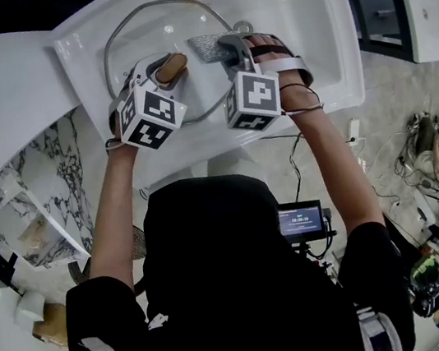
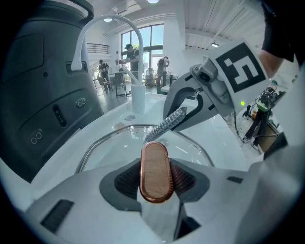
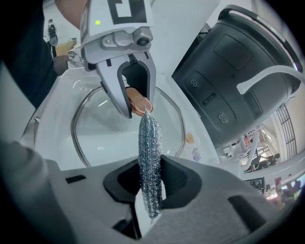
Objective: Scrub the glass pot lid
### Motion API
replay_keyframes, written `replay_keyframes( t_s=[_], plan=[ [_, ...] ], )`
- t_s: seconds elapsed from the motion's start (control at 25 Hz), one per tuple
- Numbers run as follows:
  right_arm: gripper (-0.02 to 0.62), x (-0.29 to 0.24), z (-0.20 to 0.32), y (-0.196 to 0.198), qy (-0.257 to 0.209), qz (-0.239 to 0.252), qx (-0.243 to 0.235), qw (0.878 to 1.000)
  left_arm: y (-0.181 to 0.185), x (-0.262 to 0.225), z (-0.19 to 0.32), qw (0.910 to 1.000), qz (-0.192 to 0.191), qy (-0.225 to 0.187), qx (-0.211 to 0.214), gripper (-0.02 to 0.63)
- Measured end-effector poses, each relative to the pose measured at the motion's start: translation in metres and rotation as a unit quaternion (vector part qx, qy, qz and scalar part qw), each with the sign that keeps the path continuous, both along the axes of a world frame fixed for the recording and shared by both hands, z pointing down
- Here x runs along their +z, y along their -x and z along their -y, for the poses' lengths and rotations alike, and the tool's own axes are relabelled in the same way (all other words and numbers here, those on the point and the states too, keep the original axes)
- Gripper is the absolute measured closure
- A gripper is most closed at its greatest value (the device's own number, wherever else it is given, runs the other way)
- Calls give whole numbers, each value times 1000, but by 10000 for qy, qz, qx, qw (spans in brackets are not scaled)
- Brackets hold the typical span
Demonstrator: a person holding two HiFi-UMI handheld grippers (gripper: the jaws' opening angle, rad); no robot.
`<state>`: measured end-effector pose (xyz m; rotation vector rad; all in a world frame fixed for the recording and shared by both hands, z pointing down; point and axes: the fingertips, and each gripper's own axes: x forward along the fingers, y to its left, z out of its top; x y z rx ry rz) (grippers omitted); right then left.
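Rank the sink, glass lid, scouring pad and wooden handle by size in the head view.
Sink
Glass lid
Scouring pad and wooden handle: look alike, unranked

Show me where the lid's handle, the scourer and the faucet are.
handle [image 2: 156, 171], left gripper view, middle of its wooden face.
scourer [image 3: 149, 157], right gripper view, mid-length of the silver mesh.
faucet [image 2: 110, 19], left gripper view, top of its white arch.
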<state>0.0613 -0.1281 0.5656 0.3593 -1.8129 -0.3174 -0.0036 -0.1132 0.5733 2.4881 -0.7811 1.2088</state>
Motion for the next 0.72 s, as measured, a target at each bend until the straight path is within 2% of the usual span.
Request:
replay_keyframes(
  t_s=[0.72],
  plan=[
    [526, 3, -51, -5, 567, 33, -24, 9984, 0, 0, 0, 10000, 11, 19, 26, 442]
  ],
)
